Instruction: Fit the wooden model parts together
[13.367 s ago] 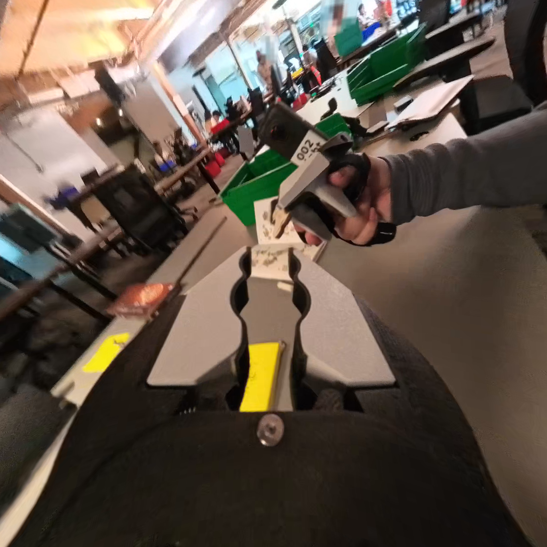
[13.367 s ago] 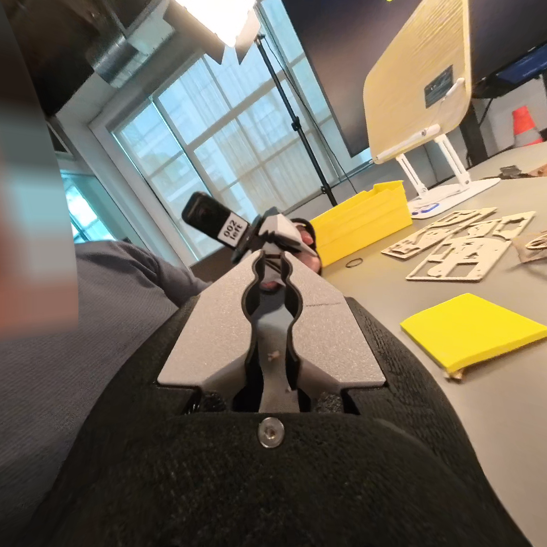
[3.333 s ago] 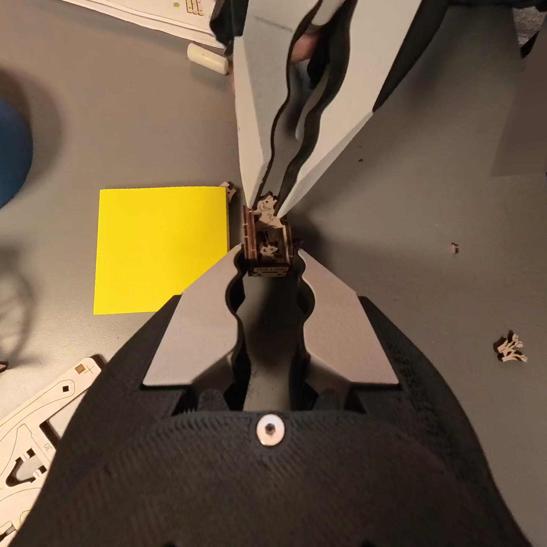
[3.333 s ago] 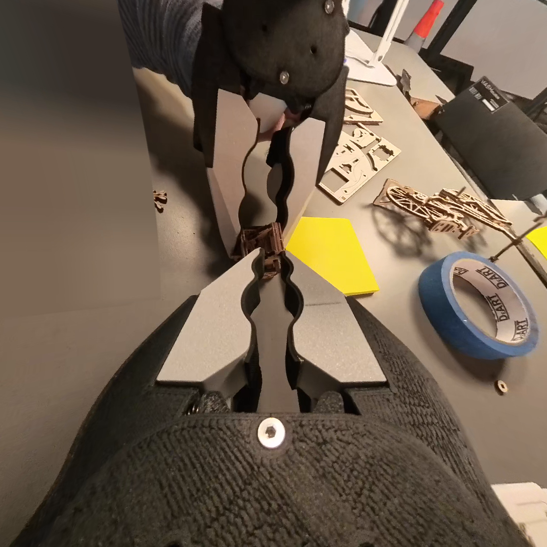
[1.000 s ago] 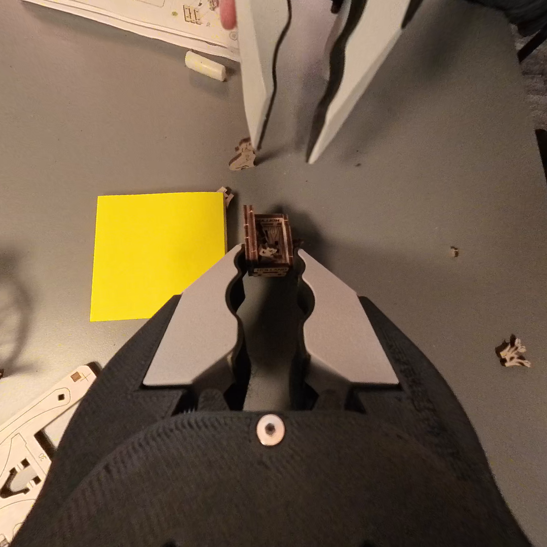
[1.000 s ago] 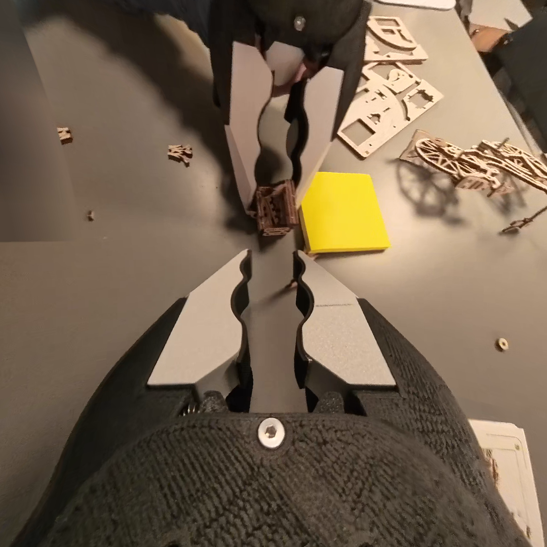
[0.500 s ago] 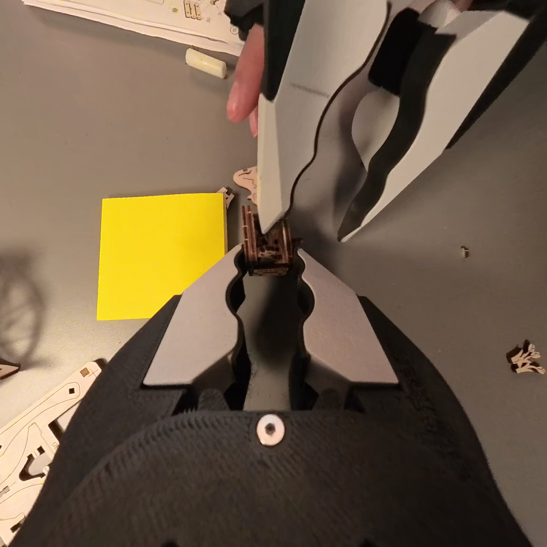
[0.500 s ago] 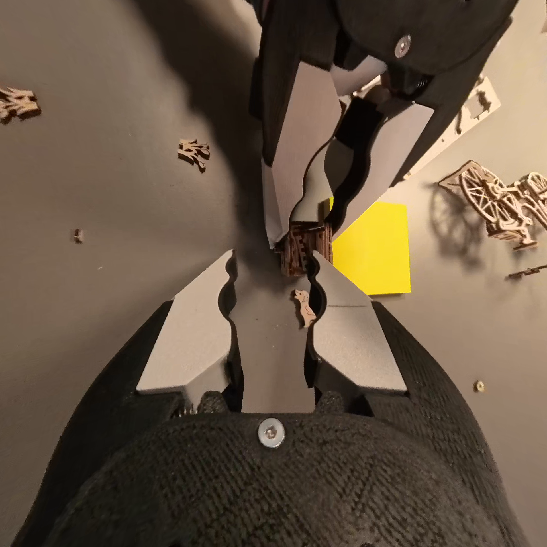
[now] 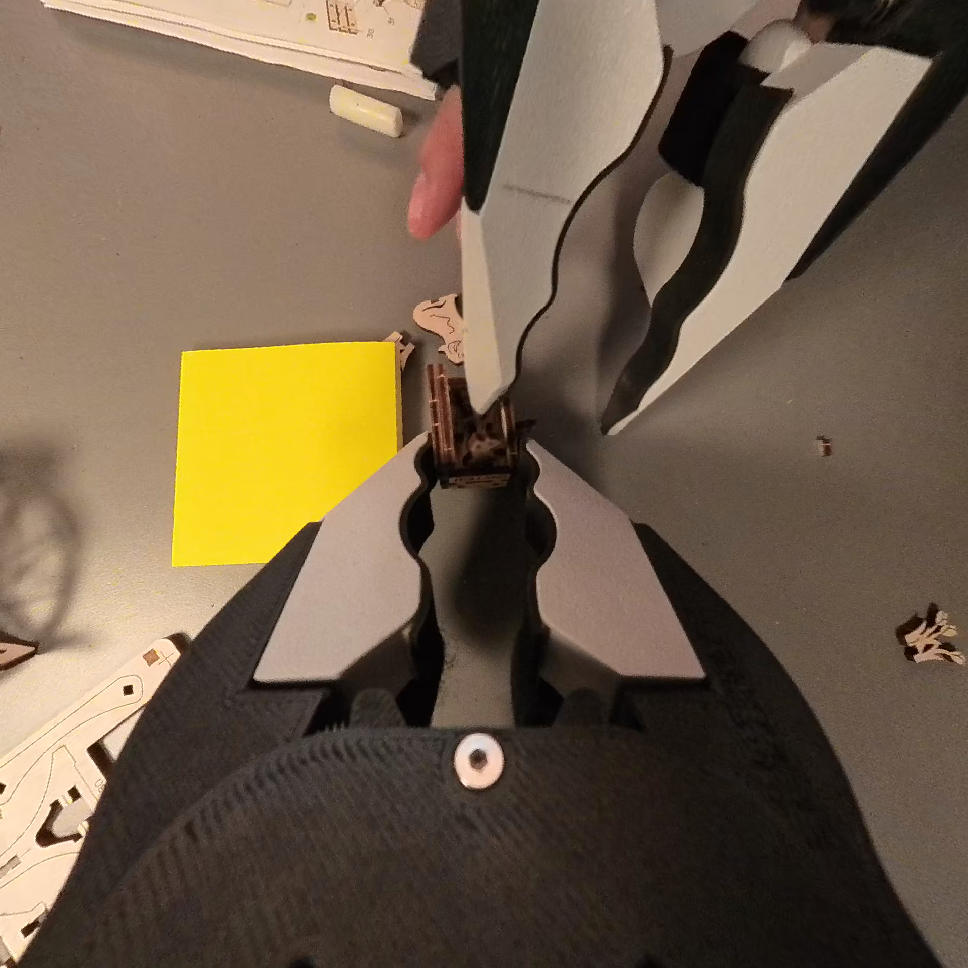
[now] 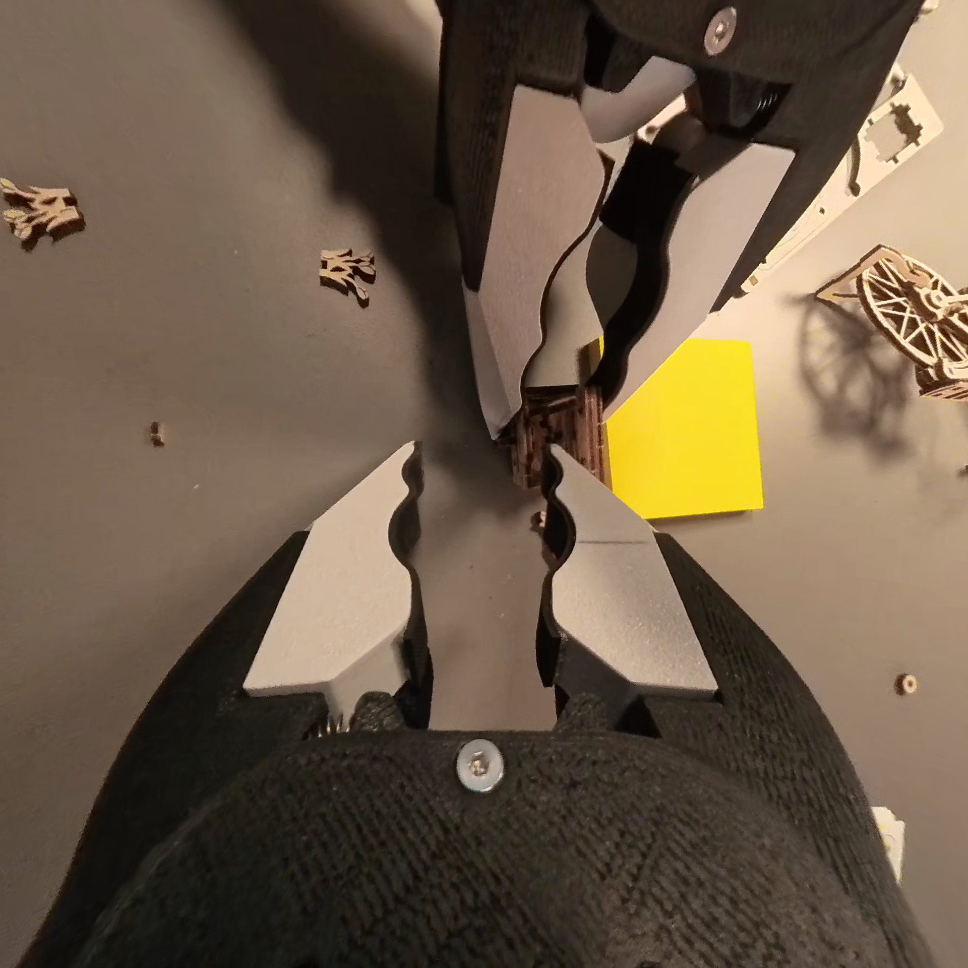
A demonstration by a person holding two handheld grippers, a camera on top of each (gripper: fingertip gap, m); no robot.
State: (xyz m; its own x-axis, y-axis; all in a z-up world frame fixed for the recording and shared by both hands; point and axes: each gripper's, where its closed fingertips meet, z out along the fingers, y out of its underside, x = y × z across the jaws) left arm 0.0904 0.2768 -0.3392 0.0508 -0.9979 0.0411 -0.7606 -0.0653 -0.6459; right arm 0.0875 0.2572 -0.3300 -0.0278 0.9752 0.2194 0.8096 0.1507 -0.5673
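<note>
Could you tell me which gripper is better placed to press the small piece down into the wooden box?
The right gripper: its jaws are open and empty, and one fingertip is already inside the wooden box. The left gripper is clamped on the box, steadying it on the table.

Each of the 2 wrist cameras looks steeply down at the table [image 9: 157,209] from close range. They face each other; both show the yellow pad [image 9: 283,455] and small wooden box [image 10: 550,445].

Grey table [image 9: 157,220]: yellow sticky-note pad [image 9: 285,448] centre-left, small wooden box assembly [image 9: 474,445] just beside it, paper sheets [image 9: 251,26] upper left, cut-out wooden sheet [image 9: 47,744] lower left, loose wooden pieces [image 9: 930,641] scattered right.
</note>
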